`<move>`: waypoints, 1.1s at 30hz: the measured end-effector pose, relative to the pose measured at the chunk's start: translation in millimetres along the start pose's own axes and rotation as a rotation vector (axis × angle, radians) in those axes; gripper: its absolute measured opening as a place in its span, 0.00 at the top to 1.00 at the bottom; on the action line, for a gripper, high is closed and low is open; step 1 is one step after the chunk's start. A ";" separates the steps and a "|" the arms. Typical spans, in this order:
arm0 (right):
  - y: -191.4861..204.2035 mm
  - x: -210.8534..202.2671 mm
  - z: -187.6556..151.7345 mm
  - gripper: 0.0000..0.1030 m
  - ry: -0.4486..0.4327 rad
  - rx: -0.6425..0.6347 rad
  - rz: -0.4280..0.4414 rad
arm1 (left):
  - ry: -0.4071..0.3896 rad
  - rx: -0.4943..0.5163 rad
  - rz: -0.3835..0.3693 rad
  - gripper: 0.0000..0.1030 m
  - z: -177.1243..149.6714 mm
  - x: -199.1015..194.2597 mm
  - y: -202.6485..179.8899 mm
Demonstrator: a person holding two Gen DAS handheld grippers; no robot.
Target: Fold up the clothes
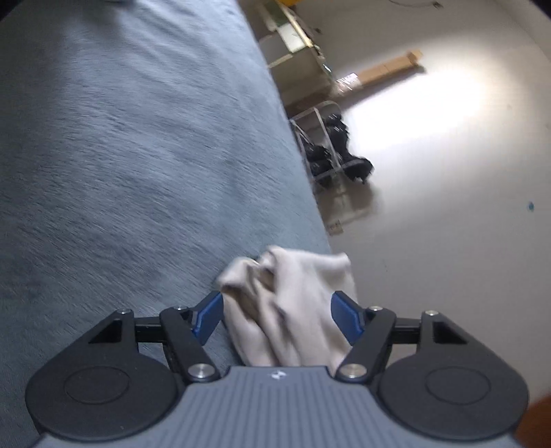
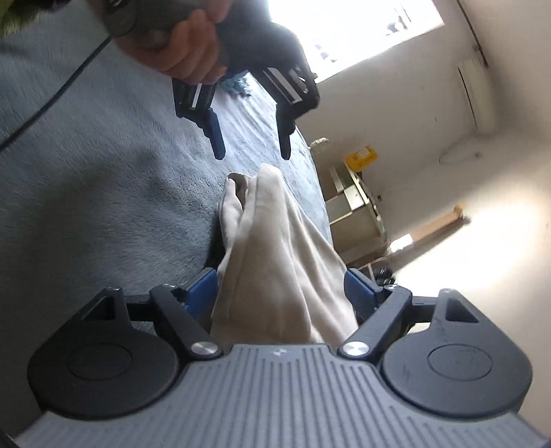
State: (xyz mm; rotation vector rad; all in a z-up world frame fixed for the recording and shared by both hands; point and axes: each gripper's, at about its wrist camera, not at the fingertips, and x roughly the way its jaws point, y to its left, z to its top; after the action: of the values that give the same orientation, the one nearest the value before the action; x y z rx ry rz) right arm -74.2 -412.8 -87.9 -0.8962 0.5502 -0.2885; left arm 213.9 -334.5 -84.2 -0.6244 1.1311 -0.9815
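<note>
A beige garment (image 2: 275,255) lies bunched on a blue-grey fleece surface (image 2: 103,193), near its edge. In the right wrist view the cloth runs between my right gripper's (image 2: 280,289) blue fingers (image 2: 201,291), which stand wide apart around it. My left gripper (image 2: 253,151) shows beyond the cloth's far end, held by a hand, its fingers apart and empty. In the left wrist view the same garment (image 1: 286,310) fills the gap of my left gripper (image 1: 277,317), whose blue pads (image 1: 206,318) stand apart beside it.
The fleece surface (image 1: 137,138) ends at an edge on the right, with pale floor (image 1: 447,241) beyond. A white wire rack with dark items (image 1: 327,144), a pale cabinet (image 1: 296,62) and a long cardboard box (image 1: 389,69) stand on the floor. A bright window (image 2: 351,31) is behind.
</note>
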 end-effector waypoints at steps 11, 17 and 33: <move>0.0 -7.3 -17.5 0.50 0.037 0.101 0.041 | 0.068 -0.055 0.069 0.50 -18.8 19.0 -5.3; 30.5 -0.8 -28.3 0.39 0.057 0.015 0.031 | 0.076 -0.070 0.090 0.52 -19.9 24.3 -6.1; 20.0 -25.4 -30.2 0.89 0.112 -0.046 0.092 | 0.091 -0.112 0.088 0.65 -23.6 40.5 -3.9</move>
State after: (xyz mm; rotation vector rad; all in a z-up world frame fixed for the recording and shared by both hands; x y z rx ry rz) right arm -112.0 -409.0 -110.6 -0.9003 0.7020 -0.2446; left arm 194.7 -370.8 -107.1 -0.6192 1.2898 -0.8832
